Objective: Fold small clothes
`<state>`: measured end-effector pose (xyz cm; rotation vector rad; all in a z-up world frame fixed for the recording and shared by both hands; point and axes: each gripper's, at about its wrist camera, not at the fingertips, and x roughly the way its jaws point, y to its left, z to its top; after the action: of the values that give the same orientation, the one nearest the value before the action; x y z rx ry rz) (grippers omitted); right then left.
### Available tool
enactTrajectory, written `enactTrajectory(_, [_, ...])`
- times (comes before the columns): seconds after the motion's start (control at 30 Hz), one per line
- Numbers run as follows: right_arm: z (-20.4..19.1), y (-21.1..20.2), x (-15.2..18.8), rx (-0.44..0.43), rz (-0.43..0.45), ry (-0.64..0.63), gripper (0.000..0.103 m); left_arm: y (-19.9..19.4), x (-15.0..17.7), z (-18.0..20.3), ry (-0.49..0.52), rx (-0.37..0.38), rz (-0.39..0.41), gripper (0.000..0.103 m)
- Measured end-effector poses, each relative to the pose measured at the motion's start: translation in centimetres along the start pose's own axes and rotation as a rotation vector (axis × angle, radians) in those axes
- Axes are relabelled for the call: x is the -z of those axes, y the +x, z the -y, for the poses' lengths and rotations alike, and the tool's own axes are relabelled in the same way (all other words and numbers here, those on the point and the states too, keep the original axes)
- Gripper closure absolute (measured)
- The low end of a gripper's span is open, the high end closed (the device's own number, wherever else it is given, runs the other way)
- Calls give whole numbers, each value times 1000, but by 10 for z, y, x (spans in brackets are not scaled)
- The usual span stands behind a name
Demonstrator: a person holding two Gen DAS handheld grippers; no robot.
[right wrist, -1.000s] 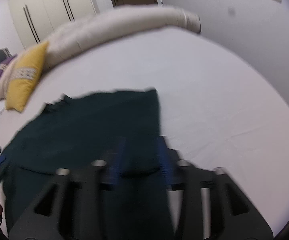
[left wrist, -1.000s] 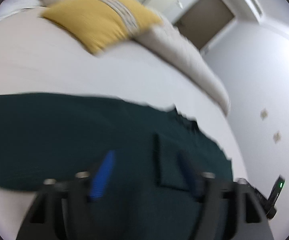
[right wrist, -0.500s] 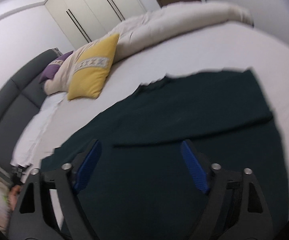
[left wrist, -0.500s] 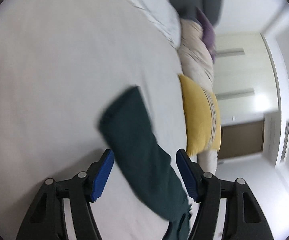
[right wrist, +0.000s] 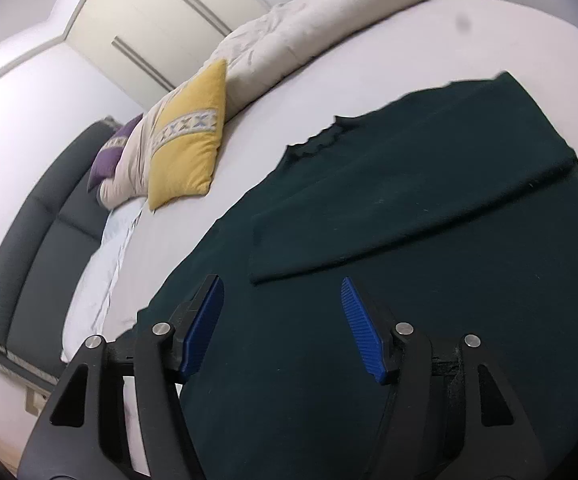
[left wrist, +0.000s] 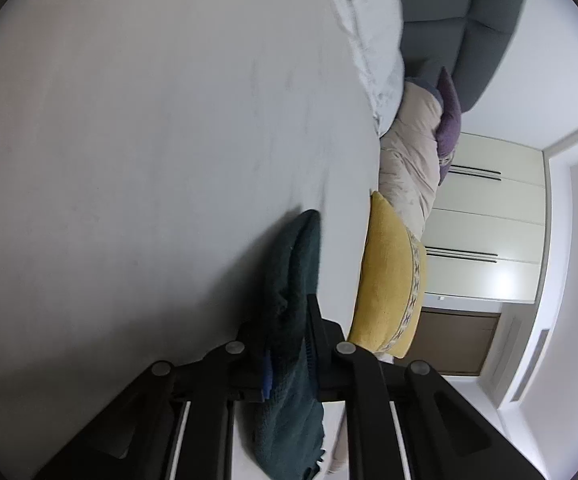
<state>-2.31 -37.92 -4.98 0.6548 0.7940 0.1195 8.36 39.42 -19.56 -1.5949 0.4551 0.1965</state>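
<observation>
A dark green knit sweater point(right wrist: 409, 260) lies spread on the white bed, one sleeve point(right wrist: 429, 216) folded across its body. My right gripper point(right wrist: 283, 320) is open and empty, hovering just above the sweater's lower part. In the left wrist view my left gripper point(left wrist: 289, 344) is shut on the sweater's other sleeve point(left wrist: 297, 264), which sticks out forward between the blue pads and hangs down below them. The view is rolled sideways.
A yellow cushion point(right wrist: 187, 152) point(left wrist: 389, 280), a beige duvet point(right wrist: 329, 28) and a purple cushion point(right wrist: 109, 152) lie along the bed's far side. A grey headboard point(right wrist: 29, 248) and white pillow point(right wrist: 101, 264) are at left. Wardrobe doors point(left wrist: 489, 240) stand behind.
My left gripper swung over to the free sleeve and closed on it; it was open half a second ago. My right gripper opened and drew back over the sweater.
</observation>
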Motion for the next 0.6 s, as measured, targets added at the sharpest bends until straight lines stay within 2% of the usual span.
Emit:
enactTrajectory(0.1, [14, -7, -3, 9, 5, 15, 44, -1, 16, 30, 130, -18, 2, 95])
enactTrajectory(0.17, [21, -13, -3, 10, 8, 30, 46, 9, 39, 66, 267, -25, -33, 95])
enactTrajectory(0.3, [39, -21, -5, 11, 28, 60, 47, 41, 105, 132, 543, -41, -126, 95])
enactTrajectory(0.37, [48, -24, -8, 15, 36, 77, 47, 63, 162, 167, 719, -49, -187, 95])
enactTrajectory(0.4, [54, -27, -8, 16, 41, 87, 47, 70, 180, 175, 765, -50, -206, 95])
enactTrajectory(0.43, [59, -29, -10, 19, 45, 93, 47, 82, 215, 187, 841, -47, -241, 95])
enactTrajectory(0.47, [63, -31, -11, 22, 50, 100, 47, 90, 237, 193, 888, -49, -261, 95])
enactTrajectory(0.53, [76, -39, -14, 27, 67, 115, 47, 106, 299, 202, 1023, -54, -325, 95])
enactTrajectory(0.57, [82, -42, -16, 32, 76, 120, 47, 116, 341, 205, 1118, -52, -360, 95])
enactTrajectory(0.6, [90, -47, -18, 39, 85, 126, 47, 120, 364, 204, 1172, -54, -376, 95])
